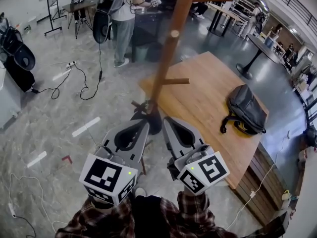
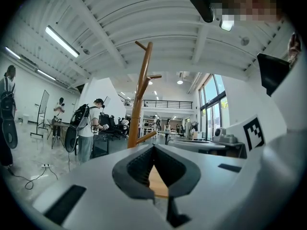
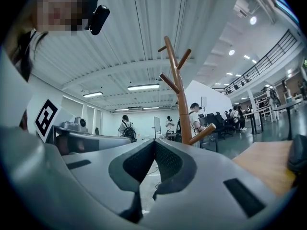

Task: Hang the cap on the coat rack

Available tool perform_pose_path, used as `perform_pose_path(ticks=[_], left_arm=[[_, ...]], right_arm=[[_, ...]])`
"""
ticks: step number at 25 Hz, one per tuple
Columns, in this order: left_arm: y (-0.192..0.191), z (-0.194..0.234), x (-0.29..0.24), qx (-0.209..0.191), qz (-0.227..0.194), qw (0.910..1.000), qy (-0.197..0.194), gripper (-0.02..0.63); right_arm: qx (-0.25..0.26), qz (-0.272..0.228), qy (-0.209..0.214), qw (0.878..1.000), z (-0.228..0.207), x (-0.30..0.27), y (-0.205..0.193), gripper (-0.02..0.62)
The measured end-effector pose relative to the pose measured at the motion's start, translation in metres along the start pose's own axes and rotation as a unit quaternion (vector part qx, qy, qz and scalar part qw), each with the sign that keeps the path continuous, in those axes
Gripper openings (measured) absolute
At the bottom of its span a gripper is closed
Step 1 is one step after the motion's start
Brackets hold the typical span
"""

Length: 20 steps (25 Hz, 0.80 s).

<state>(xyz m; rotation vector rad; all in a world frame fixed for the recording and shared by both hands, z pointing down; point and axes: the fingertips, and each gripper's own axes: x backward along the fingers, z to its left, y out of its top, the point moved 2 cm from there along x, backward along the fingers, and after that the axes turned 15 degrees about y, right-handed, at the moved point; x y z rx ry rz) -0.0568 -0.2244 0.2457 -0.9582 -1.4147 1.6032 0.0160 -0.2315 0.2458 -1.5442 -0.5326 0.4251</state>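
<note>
Both tools are held side by side low in the head view, tips pointing away from the person toward the foot of the coat rack (image 1: 168, 48). The left tool (image 1: 144, 125) is closed: in its own view the left tool (image 2: 153, 146) has its two ribbed pads meeting at the tips with nothing between them. The right tool (image 1: 166, 120) is closed too. Its own view shows the right tool (image 3: 154, 142) with its pads touching at the tips and empty.

The coat rack is a wooden pole with short pegs. It rises just beyond the tool tips, and its dark base (image 1: 151, 119) sits at the near left edge of the wooden tabletop (image 1: 203, 88). It shows upright ahead in the left gripper view (image 2: 139, 99) and in the right gripper view (image 3: 182, 109).

A dark backpack (image 1: 246, 108) lies on the right part of the tabletop, well apart from the rack. On the grey floor (image 1: 44, 118) to the left run loose cables (image 1: 74, 83). A person wearing a backpack (image 1: 124, 24) stands at the far side of the room. Plaid sleeves (image 1: 99, 222) show at the near edge, behind the tools' marker cubes (image 1: 109, 177).
</note>
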Motion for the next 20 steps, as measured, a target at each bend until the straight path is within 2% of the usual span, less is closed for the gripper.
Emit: perform_pose_path(ticks=[20], left_arm=[[-0.004, 0.015, -0.017, 0.007, 0.003, 1.0, 0.003, 0.011]], right_arm=[[-0.003, 0.004, 0.001, 1.0, -0.016, -0.012, -0.005, 0.012]])
